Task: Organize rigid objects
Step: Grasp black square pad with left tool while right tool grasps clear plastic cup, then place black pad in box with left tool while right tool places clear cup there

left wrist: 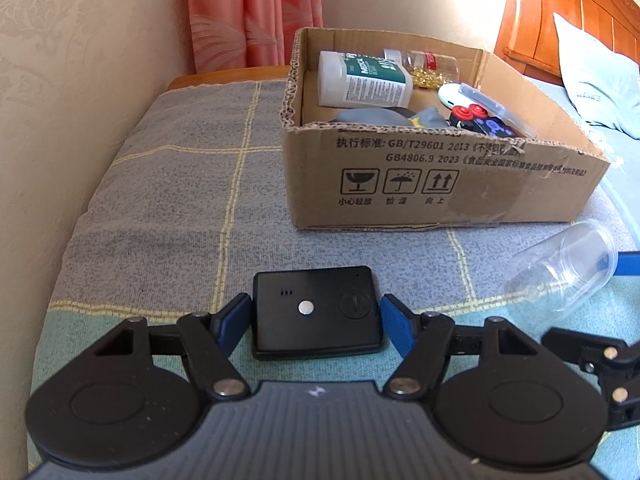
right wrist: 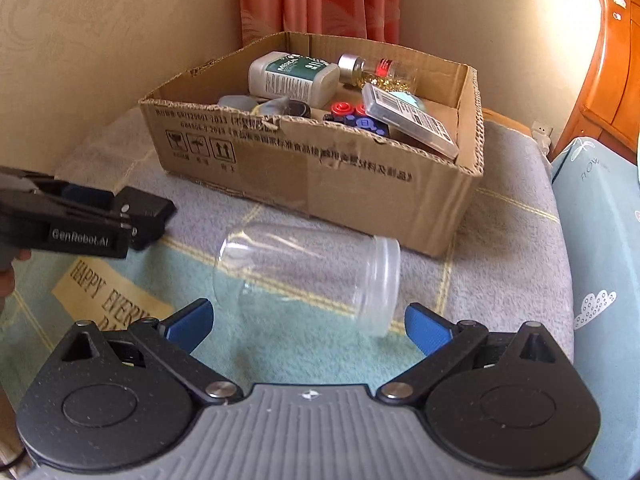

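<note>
Left gripper [left wrist: 316, 314] pinching black device [left wrist: 318, 312] on blanket [left wrist: 168, 200]
Right gripper [right wrist: 308, 320] jaws spread, clear jar [right wrist: 308, 276] lying between; cardboard box [right wrist: 360, 184] behind

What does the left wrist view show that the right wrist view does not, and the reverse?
Only the left wrist view: the black device's face, with its silver button, between the left gripper's blue pads. Only the right wrist view: the "HAPPY EVERY" print and the right gripper's open jaws. Both: the cardboard box and the clear jar lying sideways.

Open blanket [left wrist: 168, 200] left of the cardboard box [left wrist: 420, 184]; ahead — box wall; right — clear jar [right wrist: 312, 276] lying across
</note>
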Tool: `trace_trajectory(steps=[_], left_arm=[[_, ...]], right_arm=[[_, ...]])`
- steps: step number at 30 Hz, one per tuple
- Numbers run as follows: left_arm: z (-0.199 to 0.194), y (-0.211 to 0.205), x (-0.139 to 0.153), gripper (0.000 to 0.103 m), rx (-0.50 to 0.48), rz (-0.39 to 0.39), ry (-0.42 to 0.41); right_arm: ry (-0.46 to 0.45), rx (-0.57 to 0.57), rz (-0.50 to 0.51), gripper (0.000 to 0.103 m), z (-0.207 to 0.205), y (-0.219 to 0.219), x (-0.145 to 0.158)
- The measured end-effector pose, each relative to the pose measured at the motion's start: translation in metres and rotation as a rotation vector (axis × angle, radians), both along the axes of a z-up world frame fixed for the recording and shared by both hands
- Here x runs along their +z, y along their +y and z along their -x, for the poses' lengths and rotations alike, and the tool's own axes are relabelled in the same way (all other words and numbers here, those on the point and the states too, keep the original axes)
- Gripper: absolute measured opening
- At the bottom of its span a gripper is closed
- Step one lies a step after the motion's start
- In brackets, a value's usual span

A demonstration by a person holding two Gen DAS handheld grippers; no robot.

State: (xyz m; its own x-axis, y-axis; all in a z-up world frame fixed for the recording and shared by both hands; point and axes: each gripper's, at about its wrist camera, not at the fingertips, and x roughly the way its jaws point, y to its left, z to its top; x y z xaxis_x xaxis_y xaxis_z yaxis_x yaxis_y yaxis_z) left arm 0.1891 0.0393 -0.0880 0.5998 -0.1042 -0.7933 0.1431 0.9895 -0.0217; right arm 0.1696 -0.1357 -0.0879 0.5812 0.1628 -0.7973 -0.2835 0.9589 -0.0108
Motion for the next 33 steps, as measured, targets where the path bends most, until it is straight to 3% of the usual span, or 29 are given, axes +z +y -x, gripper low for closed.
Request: trace_trajectory(steps=[22,33], left_arm=[[-0.003,-0.002,-0.001,0.070,0.007,0.002,0.006],[-0.006,-0.002,-0.001,0.070,0.012,0.002,0.003]], right_arm=[[-0.035,-0.011,0.053,0.103,-0.027,0.034,0.001],[0.003,-0.037,0.088,0.094,-0.024,0.038,0.002]])
